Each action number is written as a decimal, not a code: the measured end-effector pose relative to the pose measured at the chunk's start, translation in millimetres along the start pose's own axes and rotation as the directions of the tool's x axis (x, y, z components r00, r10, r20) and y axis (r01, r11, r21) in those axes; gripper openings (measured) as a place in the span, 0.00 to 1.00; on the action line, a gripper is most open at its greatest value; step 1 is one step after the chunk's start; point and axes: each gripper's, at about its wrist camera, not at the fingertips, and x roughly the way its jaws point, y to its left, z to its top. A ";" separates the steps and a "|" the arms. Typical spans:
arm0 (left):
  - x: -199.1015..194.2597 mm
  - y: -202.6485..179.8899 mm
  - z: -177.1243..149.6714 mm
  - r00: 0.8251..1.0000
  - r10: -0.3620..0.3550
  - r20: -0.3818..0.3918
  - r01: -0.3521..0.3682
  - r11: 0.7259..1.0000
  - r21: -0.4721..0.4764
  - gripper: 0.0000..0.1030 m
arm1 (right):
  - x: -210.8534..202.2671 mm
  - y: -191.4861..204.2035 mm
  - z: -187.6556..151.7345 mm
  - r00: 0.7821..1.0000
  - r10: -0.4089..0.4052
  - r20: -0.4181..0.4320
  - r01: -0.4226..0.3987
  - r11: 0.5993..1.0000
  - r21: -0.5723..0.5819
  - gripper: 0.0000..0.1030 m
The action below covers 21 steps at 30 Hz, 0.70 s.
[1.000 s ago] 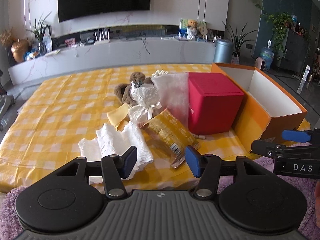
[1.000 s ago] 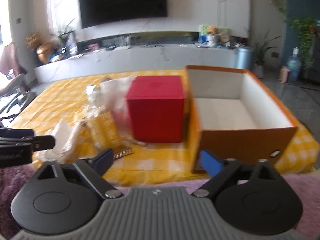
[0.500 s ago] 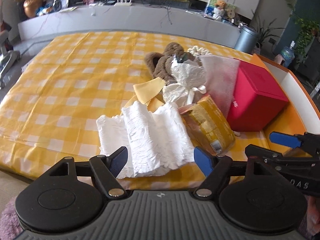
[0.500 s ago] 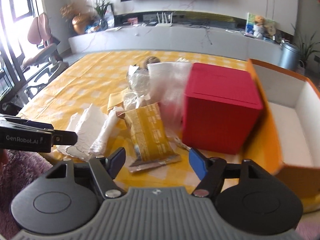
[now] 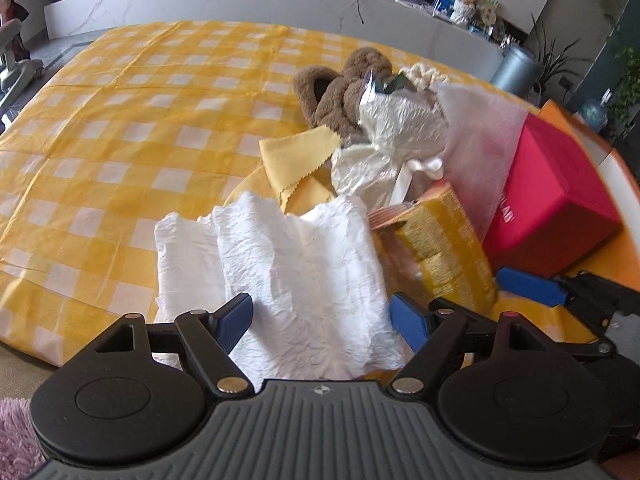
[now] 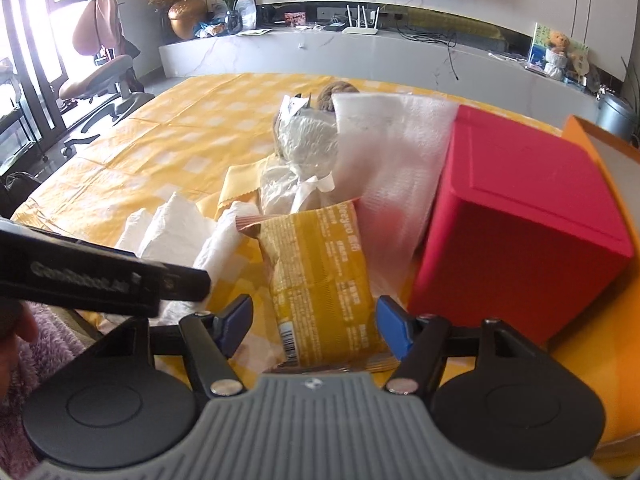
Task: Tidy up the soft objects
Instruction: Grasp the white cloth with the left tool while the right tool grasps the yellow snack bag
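Two grippers over one yellow-checked tablecloth point(image 5: 100, 152) — left gripper point(image 5: 322, 320) spread wide, empty, above one white crinkled cloth point(image 5: 296, 276); right gripper point(image 6: 314, 326) partly open, lately narrowing, straddling one yellow snack packet point(image 6: 320, 276) untouched — beside one red box point(image 6: 528, 236).

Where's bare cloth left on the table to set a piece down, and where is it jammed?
Free: the checked tablecloth left of the white crinkled cloth and brown plush, out to the far edge. Crowded: from the white cloth past the yellow snack packet to the red box, which sits against the orange box.
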 end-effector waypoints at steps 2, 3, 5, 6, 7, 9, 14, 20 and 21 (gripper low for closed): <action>5.3 0.5 -1.4 0.999 0.030 -0.013 -0.029 1.000 0.007 0.89 | 2.9 1.3 -2.2 1.000 -0.004 0.001 0.004 1.000 -0.016 0.66; 6.8 0.9 -2.2 0.999 0.038 -0.019 -0.038 0.999 0.008 0.89 | 4.6 3.0 -3.5 1.000 -0.013 0.005 0.013 0.999 -0.030 0.65; 8.3 2.0 -3.1 0.998 0.051 -0.025 -0.051 0.999 0.004 0.89 | 5.5 4.3 -5.7 1.000 -0.019 0.015 0.020 0.999 -0.043 0.64; 9.7 2.2 -3.4 0.998 0.063 -0.030 -0.063 0.998 0.001 0.89 | 5.5 4.7 -6.0 1.000 -0.020 0.019 0.021 0.999 -0.047 0.63; 11.3 2.4 -3.8 0.997 0.074 -0.036 -0.074 0.997 0.000 0.89 | 6.2 4.7 -7.1 1.000 -0.021 0.023 0.022 0.998 -0.053 0.63; 16.4 2.6 -4.4 0.994 0.095 -0.052 -0.095 0.995 0.002 0.89 | 7.9 6.1 -9.0 0.999 -0.028 0.026 0.030 0.997 -0.073 0.63; 21.7 4.2 -4.8 0.990 0.125 -0.061 -0.125 0.992 0.003 0.79 | 14.4 4.7 -12.0 0.998 -0.058 0.016 0.059 0.995 -0.079 0.64; 15.6 4.6 -8.9 0.990 0.135 -0.032 -0.136 0.991 -0.002 0.47 | 13.3 -5.6 -11.3 0.999 -0.041 0.020 0.042 0.999 -0.012 0.52; 13.8 4.7 -9.9 0.990 0.135 -0.028 -0.136 0.991 -0.004 0.40 | 13.0 -4.2 -11.6 0.999 -0.046 0.022 0.046 0.999 -0.020 0.51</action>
